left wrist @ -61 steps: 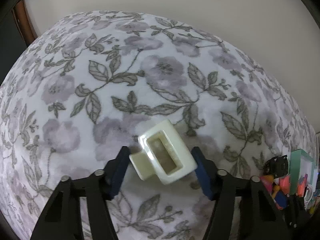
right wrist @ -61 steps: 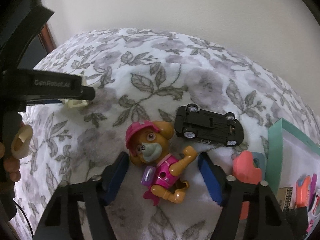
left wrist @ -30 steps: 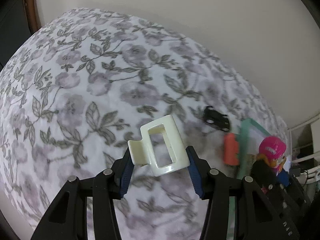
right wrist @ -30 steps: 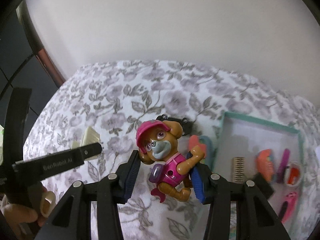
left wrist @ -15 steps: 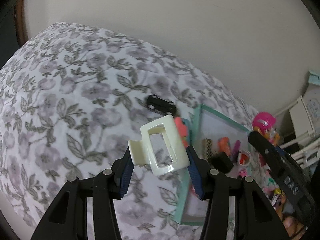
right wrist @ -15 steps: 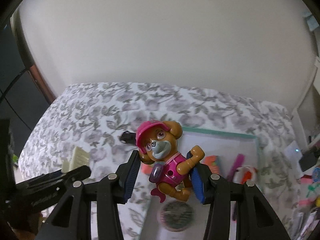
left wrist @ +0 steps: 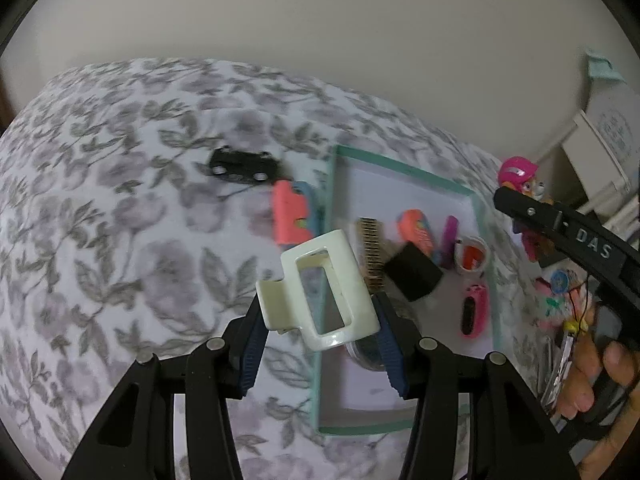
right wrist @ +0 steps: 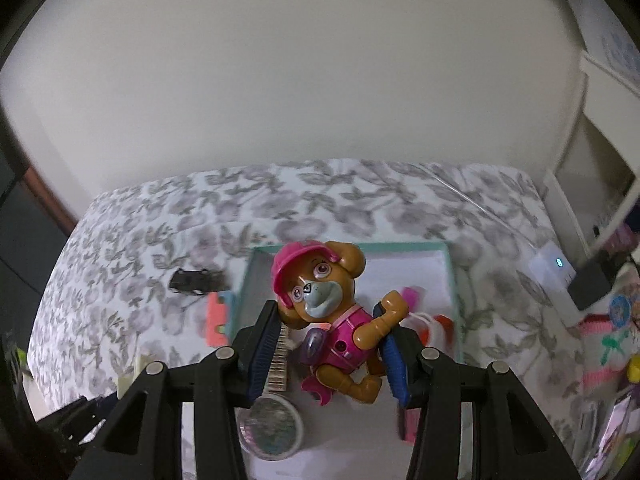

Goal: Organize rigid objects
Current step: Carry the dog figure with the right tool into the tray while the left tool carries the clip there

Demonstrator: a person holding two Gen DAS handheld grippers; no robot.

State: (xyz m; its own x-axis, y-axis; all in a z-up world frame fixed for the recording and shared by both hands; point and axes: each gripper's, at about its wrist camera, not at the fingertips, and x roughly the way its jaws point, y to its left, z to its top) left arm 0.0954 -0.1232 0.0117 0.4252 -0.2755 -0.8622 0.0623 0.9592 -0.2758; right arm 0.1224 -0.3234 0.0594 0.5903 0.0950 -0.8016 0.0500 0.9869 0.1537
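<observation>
Above a flowered bed, the left tool (left wrist: pixel 320 322) pinches a cream hair clip (left wrist: pixel 320 290) and the right tool (right wrist: pixel 326 350) a pup figure (right wrist: pixel 326 312), both over the half-filled teal tray (left wrist: pixel 326 280); a black toy car (left wrist: pixel 242 166) and coral piece (left wrist: pixel 290 214) remain outside.

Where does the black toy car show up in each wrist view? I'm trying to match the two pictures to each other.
Left wrist view: black toy car lies on the floral bedspread, upper left of centre, left of the teal-rimmed tray.
Right wrist view: the car is left of centre, blurred, again on the bedspread just left of the tray.
Shared landmark: the coral-pink piece between car and tray.
</observation>
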